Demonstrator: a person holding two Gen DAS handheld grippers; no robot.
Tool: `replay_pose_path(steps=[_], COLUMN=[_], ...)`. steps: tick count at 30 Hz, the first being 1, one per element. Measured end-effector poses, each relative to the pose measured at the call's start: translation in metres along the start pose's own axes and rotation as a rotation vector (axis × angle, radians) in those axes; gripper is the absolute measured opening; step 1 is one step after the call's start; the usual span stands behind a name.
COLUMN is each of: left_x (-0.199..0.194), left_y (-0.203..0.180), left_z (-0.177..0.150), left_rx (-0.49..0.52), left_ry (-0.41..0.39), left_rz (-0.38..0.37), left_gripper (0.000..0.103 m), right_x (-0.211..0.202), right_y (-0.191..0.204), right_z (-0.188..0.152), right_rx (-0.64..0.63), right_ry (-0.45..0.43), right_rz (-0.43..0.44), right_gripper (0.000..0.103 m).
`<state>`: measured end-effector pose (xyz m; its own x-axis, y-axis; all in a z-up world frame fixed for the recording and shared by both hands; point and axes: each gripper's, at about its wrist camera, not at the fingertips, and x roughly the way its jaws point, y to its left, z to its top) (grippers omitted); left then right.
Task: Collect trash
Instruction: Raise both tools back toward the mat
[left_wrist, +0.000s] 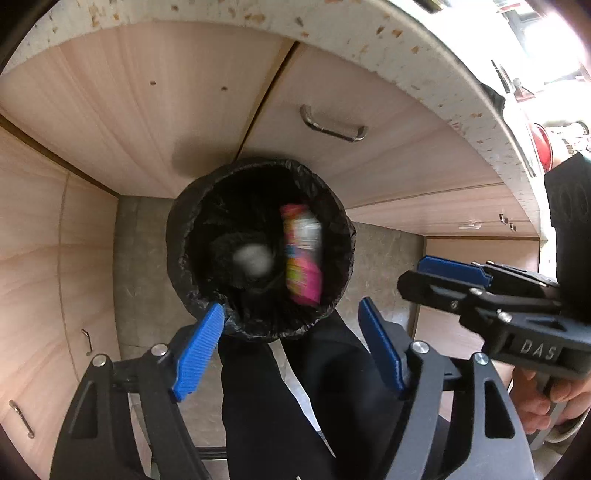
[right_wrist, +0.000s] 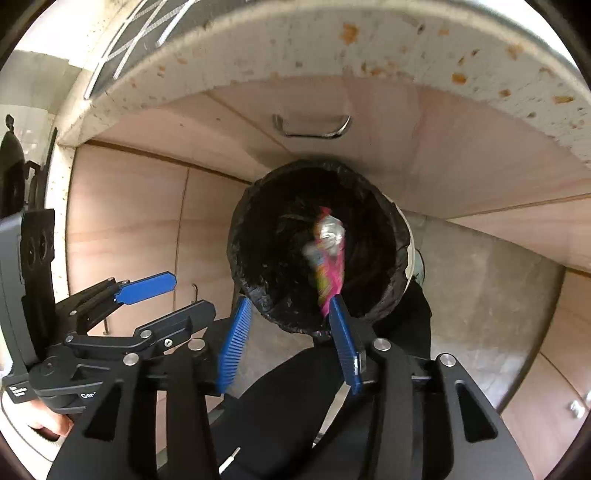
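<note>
A round bin with a black liner (left_wrist: 177, 236) stands on the floor against the cabinets, and both grippers point down at it. Inside it a pink snack wrapper (left_wrist: 301, 254) and a white crumpled ball (left_wrist: 253, 260) show as blurs. My left gripper (left_wrist: 291, 314) hangs open over the bin's near rim with nothing between its blue pads. In the right wrist view the bin (right_wrist: 236, 236) holds the blurred pink wrapper (right_wrist: 330, 254), whose lower end shows just beyond one fingertip. My right gripper (right_wrist: 290, 302) is open and its pads press on nothing.
Wooden cabinet doors with a metal handle (left_wrist: 332, 125) rise behind the bin under a speckled counter edge (left_wrist: 424, 62). The person's dark trouser legs (left_wrist: 280, 387) stand just below the bin. The right gripper (left_wrist: 412, 275) appears at the right, the left gripper (right_wrist: 173, 295) at the left.
</note>
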<state>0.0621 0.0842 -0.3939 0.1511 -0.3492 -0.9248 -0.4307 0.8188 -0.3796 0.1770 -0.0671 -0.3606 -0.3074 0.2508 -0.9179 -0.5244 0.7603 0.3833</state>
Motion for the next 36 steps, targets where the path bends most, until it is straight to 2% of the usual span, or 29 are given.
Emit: replay_pose_path(steps=[10, 17, 26, 36], left_x=[-0.05, -0.076, -0.111, -0.123], left_y=[-0.017, -0.036, -0.064, -0.082], left_z=[0.002, 0.012, 0.047, 0.089], left_rx=[-0.008, 0.02, 0.048, 0.054], left_ry=[-0.085, -0.151, -0.246, -0.291], left_rz=[0.005, 0.013, 0.014, 0.004], left_gripper=[0.074, 0.074, 0.074, 0.074], right_x=[-0.053, -0.087, -0.128, -0.162], right_y=[0.01, 0.01, 0.002, -0.027], right_z=[0.004, 0.019, 0.041, 0.076], right_rx=[-0.034, -0.069, -0.11, -0.107], right_ry=[-0.073, -0.133, -0.205, -0.243], right_rz=[-0.009, -0.029, -0.053, -0.077], right_gripper=[0.042, 0.042, 0.042, 0.042])
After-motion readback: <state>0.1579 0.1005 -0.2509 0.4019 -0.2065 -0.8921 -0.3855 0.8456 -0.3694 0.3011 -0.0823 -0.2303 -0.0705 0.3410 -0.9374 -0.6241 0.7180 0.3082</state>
